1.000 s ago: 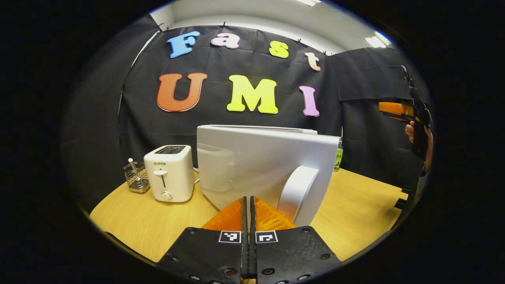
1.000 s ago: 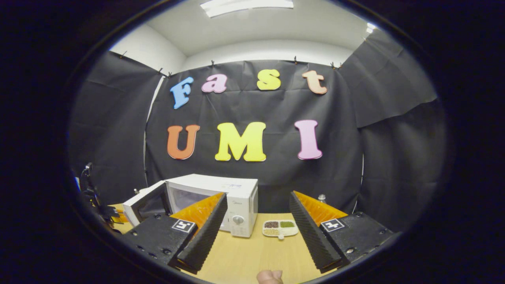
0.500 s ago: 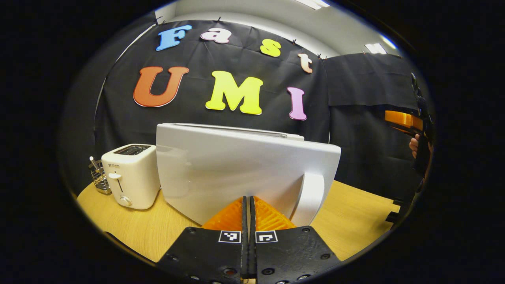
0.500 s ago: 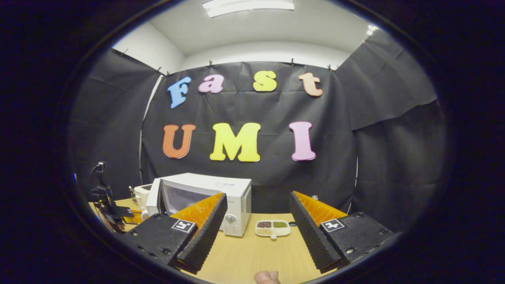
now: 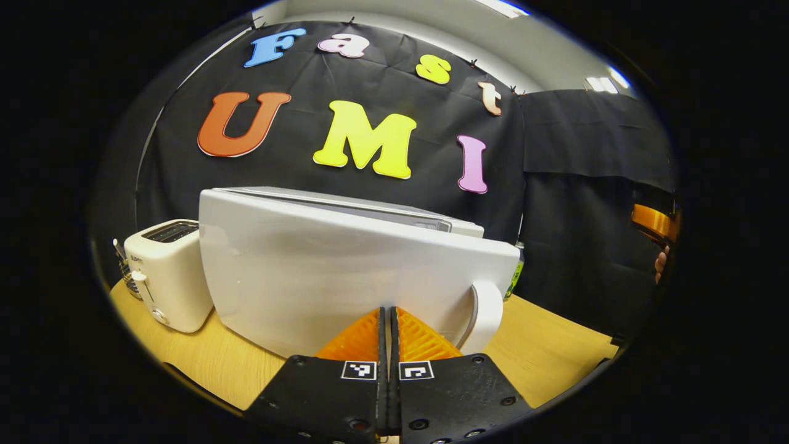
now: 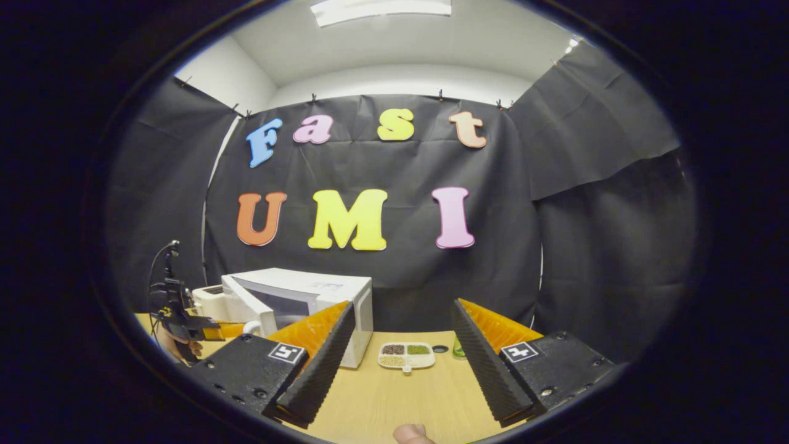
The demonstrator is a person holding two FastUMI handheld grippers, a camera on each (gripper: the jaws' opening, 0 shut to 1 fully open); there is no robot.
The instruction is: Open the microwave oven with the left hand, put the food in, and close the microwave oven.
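White microwave door (image 5: 345,271) stands ajar; food tray (image 6: 405,356) waits right of it, unloaded. Left gripper (image 5: 389,333) is pressed closed against it, right gripper (image 6: 397,345) gapes empty.

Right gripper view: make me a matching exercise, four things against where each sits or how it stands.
Things:
1. food tray
2. toaster
3. microwave door
4. right tongs

Places or states:
A. left of the microwave
B. swung partly out, not shut
C. fingers wide apart
D. on the table, right of the microwave

Pairs: 1-D, 2-A, 3-B, 4-C
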